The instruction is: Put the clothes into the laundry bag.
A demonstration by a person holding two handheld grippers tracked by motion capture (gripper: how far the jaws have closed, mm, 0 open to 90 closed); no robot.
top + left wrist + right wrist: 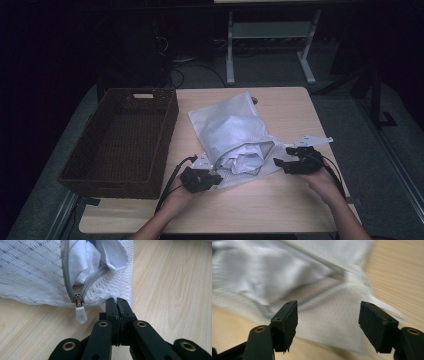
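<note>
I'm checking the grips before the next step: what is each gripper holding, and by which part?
The left gripper is shut on the mesh bag's bottom edge, just beside the zipper pull. The right gripper is open, its jaws apart with nothing held.

The high view is dim, its surroundings nearly black. The left gripper view is bright and sharp. The right gripper view is motion-blurred across the mesh bag (319, 290).
</note>
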